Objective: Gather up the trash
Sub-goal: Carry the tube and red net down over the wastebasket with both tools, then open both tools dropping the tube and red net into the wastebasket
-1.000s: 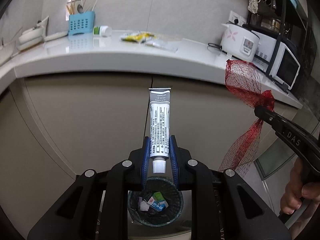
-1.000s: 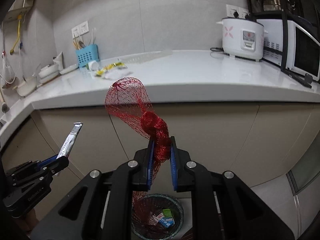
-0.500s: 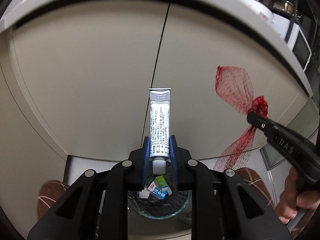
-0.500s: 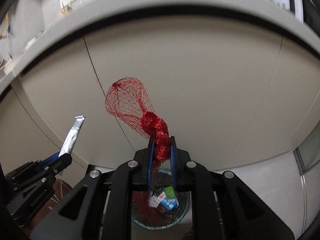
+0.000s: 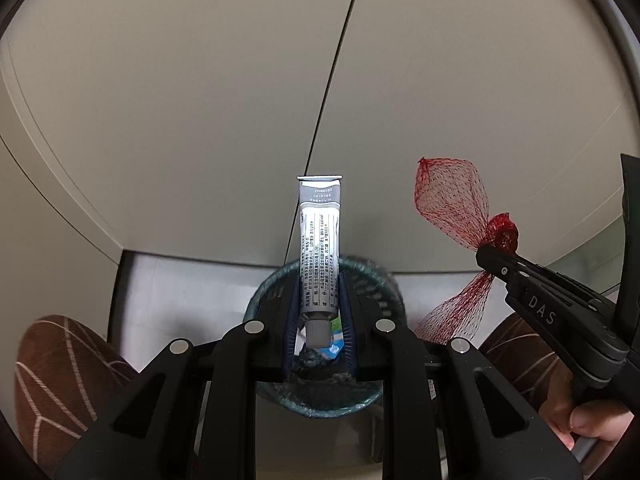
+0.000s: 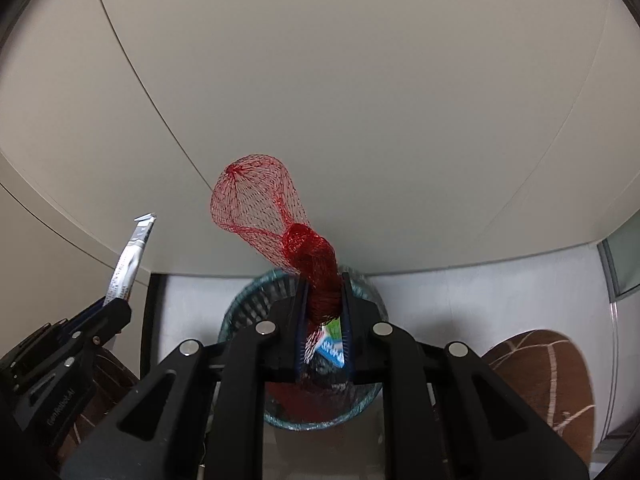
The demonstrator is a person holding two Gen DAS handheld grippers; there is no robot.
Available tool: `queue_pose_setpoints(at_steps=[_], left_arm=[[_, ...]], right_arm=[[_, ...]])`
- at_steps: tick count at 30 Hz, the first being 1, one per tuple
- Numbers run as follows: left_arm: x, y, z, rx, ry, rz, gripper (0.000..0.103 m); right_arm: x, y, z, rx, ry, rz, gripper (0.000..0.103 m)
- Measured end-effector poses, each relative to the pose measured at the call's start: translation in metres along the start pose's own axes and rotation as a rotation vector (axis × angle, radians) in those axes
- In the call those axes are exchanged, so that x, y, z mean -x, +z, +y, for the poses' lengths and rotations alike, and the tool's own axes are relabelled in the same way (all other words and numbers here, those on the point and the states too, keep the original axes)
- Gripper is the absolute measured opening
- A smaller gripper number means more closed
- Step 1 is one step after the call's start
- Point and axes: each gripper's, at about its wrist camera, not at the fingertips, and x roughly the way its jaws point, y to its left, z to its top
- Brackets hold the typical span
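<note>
Left gripper (image 5: 318, 312): fingers clenched on grey-and-white printed squeeze tube (image 5: 319, 248), cap end down, over round teal woven wastebasket (image 5: 264, 296). Right gripper (image 6: 323, 308): fingers clenched on knotted red plastic mesh bag (image 6: 256, 204), over same basket.

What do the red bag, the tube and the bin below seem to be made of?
Red bag: thin plastic mesh netting, open weave you can see through, bunched into a knot.
Tube: looks like glossy plastic or laminate, printed, with a flat crimped end.
Bin: slatted teal plastic, probably; a dark liner seems to sit inside.
</note>
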Motion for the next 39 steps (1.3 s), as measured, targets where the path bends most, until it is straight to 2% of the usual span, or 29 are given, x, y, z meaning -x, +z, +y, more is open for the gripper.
queue_pose_setpoints(at_steps=[5, 8, 11, 21, 23, 27, 33, 37, 39], left_arm=[[-0.035, -0.007, 0.005, -0.002, -0.015, 0.054, 0.019], [-0.061, -0.013, 0.009, 0.0, -0.012, 0.127, 0.019], [-0.073, -0.016, 0.008, -0.012, -0.03, 0.157, 0.019], [-0.096, -0.026, -0.004, -0.075, -0.074, 0.243, 0.019], [-0.098, -0.029, -0.011, -0.09, -0.073, 0.249, 0.02], [-0.098, -0.032, -0.019, -0.109, -0.083, 0.247, 0.022], [-0.099, -0.031, -0.013, -0.077, -0.036, 0.229, 0.046], [-0.095, -0.024, -0.004, -0.037, 0.005, 0.193, 0.073], [-0.093, -0.022, -0.001, -0.027, 0.021, 0.178, 0.075]], right_arm=[[-0.031, 0.001, 0.0, 0.029, -0.02, 0.055, 0.013], [-0.051, -0.003, -0.001, 0.018, -0.018, 0.121, 0.013], [-0.064, -0.003, -0.001, 0.009, -0.019, 0.162, 0.013], [-0.072, -0.003, -0.009, -0.019, -0.023, 0.194, 0.014], [-0.072, 0.006, -0.007, -0.019, -0.022, 0.194, 0.014], [-0.07, 0.003, -0.009, -0.014, -0.025, 0.19, 0.014], [-0.076, 0.001, -0.01, -0.017, -0.006, 0.199, 0.015], [-0.076, 0.003, -0.009, -0.008, 0.019, 0.189, 0.016], [-0.077, 0.003, -0.009, -0.003, 0.03, 0.185, 0.017]])
